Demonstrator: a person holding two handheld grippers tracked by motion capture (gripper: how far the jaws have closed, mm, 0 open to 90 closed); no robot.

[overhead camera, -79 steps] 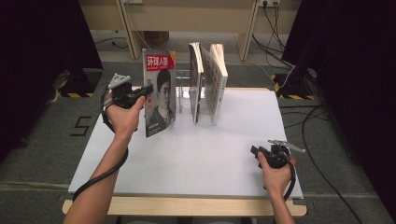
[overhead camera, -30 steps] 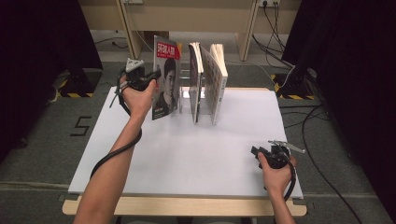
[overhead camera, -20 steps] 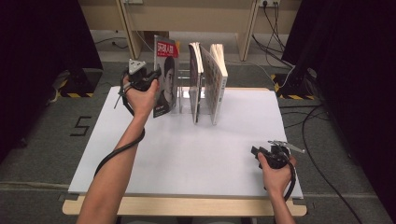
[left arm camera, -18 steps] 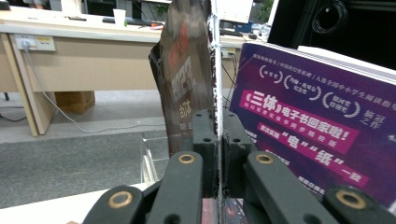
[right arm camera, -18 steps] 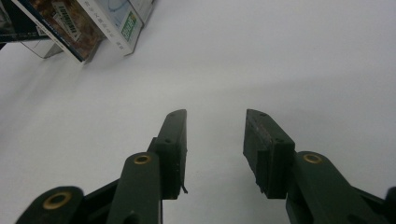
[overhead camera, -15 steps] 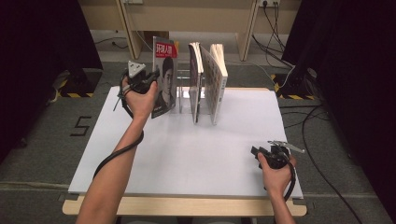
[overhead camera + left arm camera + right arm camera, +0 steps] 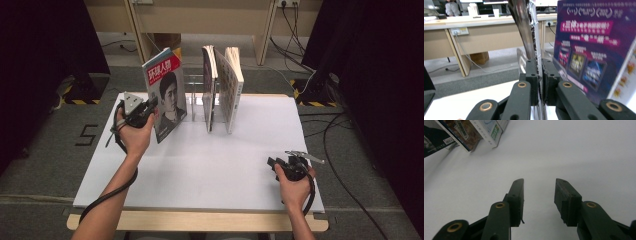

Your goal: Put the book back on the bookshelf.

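Observation:
A magazine [image 7: 167, 97] with a portrait on its cover stands tilted on the white table [image 7: 225, 165], left of the clear rack [image 7: 192, 90]. My left gripper [image 7: 151, 103] is shut on its left edge. In the left gripper view the jaws [image 7: 539, 63] pinch the thin glossy edge [image 7: 524, 27]; they have just been easing open a little with the edge still between them. My right gripper [image 7: 272, 164] rests near the table's front right. Its jaws [image 7: 539, 185] stand open over bare white surface with nothing between them.
Two books [image 7: 209, 85] [image 7: 232, 82] stand upright in the rack at the back middle; their lower corners [image 7: 469, 132] reach into the right gripper view. A purple printed cover [image 7: 589, 50] fills the right of the left gripper view. Wooden desks [image 7: 200, 15] stand behind the table.
My left hand has drawn the magazine left and down, away from the rack and toward the person; it now leans with its cover facing front. The right hand has not moved.

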